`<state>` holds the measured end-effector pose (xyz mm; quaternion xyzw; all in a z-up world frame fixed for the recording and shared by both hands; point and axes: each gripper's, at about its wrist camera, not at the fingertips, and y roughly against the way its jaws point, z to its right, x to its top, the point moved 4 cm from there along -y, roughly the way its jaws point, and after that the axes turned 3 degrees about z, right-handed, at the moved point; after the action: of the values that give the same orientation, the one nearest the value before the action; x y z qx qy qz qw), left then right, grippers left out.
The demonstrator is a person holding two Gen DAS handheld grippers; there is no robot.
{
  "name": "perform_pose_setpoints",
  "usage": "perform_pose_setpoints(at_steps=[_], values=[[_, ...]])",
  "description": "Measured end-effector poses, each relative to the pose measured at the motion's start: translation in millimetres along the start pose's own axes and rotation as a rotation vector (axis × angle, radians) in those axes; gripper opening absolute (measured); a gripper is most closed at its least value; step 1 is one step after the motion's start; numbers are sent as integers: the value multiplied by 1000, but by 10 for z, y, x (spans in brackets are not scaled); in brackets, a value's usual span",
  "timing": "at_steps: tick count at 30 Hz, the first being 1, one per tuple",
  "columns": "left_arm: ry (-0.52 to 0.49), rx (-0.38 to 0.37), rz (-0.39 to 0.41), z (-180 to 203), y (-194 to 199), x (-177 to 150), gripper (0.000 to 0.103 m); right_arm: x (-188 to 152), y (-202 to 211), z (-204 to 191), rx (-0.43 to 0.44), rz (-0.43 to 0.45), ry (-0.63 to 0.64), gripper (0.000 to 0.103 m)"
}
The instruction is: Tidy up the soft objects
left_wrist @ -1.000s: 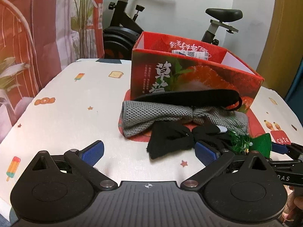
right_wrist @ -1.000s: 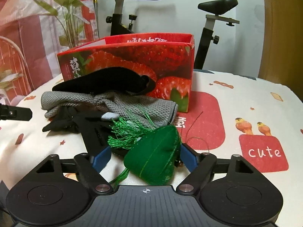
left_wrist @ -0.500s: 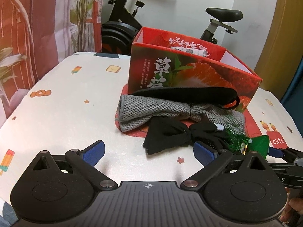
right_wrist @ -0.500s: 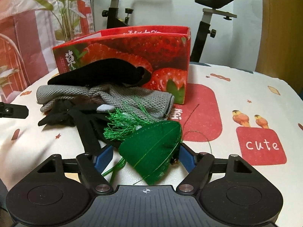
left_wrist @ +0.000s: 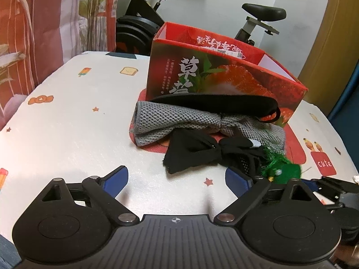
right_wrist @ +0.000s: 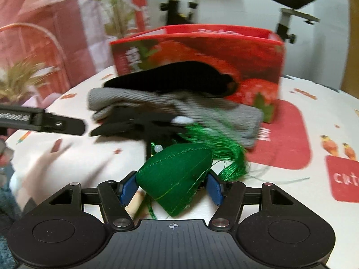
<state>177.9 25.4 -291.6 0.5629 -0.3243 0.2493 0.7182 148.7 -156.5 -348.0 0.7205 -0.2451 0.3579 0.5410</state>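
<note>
A green tasselled pouch (right_wrist: 177, 174) sits between the blue pads of my right gripper (right_wrist: 171, 189). Its jaws are closing and both pads touch the pouch's sides. Behind it lie a black cloth (left_wrist: 193, 152), a grey knitted cloth (left_wrist: 175, 121) and a black band (left_wrist: 215, 104), all in front of the red strawberry box (left_wrist: 224, 76). My left gripper (left_wrist: 177, 179) stands wide, its jaws closing slowly, with only bare tabletop between the fingers; the black cloth lies just ahead. From the left wrist view the pouch (left_wrist: 288, 172) shows at the right.
The table (left_wrist: 67, 116) has a white printed cover. An exercise bike (left_wrist: 143, 24) stands behind it, a curtain (left_wrist: 44, 33) at the left. The left gripper's finger (right_wrist: 56, 121) reaches in at the left of the blurred right wrist view.
The right gripper's jaws have narrowed onto the green pouch, which has turned so its tassel trails to the right. The left jaws have narrowed a little; the left hand has stayed put.
</note>
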Motion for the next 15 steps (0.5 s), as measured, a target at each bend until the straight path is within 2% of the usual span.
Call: perform_pose_setpoints(at_steps=[4, 8, 12, 15], values=[[19, -17, -6, -5, 0, 0, 85, 14, -65, -191, 63, -6, 52, 60], [41, -65, -20, 24, -13, -14, 77, 22, -93, -260, 93, -7, 88, 64], [61, -111, -47, 62, -57, -49, 77, 27, -53, -224, 109, -13, 70, 71], [65, -119, -51, 86, -78, -61, 77, 15, 5, -164, 103, -17, 55, 72]])
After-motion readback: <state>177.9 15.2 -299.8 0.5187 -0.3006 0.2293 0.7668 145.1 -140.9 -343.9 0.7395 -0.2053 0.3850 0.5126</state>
